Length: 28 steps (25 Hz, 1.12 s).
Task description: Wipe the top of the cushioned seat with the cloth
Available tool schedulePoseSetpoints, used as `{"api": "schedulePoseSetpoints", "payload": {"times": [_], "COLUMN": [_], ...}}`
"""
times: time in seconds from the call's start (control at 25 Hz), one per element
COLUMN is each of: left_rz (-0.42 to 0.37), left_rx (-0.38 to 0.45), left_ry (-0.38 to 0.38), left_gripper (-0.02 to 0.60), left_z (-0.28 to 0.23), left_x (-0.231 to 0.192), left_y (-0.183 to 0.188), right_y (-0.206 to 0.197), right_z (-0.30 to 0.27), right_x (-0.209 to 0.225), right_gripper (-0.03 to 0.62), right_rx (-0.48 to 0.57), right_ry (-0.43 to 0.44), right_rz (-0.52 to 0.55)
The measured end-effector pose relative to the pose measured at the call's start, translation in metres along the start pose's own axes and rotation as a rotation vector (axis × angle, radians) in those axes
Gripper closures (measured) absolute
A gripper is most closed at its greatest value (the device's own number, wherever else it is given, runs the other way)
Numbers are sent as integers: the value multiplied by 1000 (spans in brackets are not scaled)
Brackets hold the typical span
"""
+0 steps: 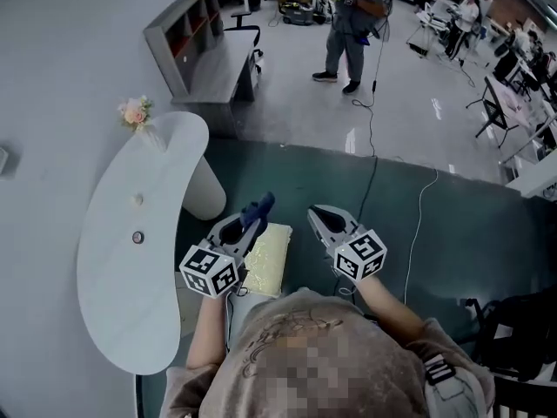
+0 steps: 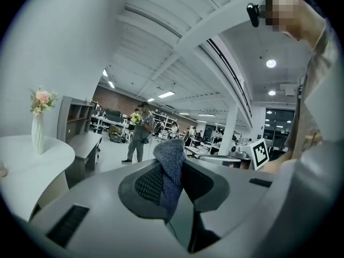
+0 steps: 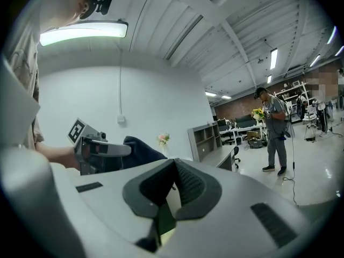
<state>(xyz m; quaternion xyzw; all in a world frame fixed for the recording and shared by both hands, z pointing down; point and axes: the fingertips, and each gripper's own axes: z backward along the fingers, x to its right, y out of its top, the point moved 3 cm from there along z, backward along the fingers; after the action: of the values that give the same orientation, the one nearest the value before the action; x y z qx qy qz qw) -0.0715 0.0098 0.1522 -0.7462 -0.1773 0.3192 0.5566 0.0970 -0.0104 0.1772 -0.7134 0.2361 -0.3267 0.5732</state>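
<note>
Just below my head camera, my left gripper [image 1: 254,216] is clamped on the blue cloth [image 2: 171,163], which bunches up past the jaw tips. My right gripper [image 1: 320,218] is closed on nothing and held alongside it. The cushioned seat [image 1: 268,264] sits underneath the left gripper, beside the white curved table [image 1: 130,259], and I judge both tools are raised off its cream top. To wipe well, I'd tip the left gripper down so the cloth rather than the jaw tips meets the cushion. Then I'd sweep from edge to edge in overlapping passes with light, even pressure, and hold the right one clear.
</note>
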Motion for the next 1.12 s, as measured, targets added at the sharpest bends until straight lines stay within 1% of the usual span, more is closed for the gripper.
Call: {"api": "schedulePoseSetpoints", "payload": {"times": [0.28, 0.48, 0.92, 1.12], "left_rz": [-49, -77, -31, -23], "left_rx": [22, 41, 77, 90], "left_ry": [28, 40, 76, 86], "left_gripper": [491, 491, 491, 491], "left_z": [19, 24, 35, 37], "left_x": [10, -6, -7, -9], "left_y": [-2, -3, -10, -11], "right_y": [1, 1, -4, -6], "right_z": [1, -11, -13, -15], "right_x": [-19, -20, -19, -21], "right_gripper": [589, 589, 591, 591], "right_rx": [5, 19, 19, 16], "right_ry": [62, 80, 105, 115], "right_rz": [49, 65, 38, 36]}}
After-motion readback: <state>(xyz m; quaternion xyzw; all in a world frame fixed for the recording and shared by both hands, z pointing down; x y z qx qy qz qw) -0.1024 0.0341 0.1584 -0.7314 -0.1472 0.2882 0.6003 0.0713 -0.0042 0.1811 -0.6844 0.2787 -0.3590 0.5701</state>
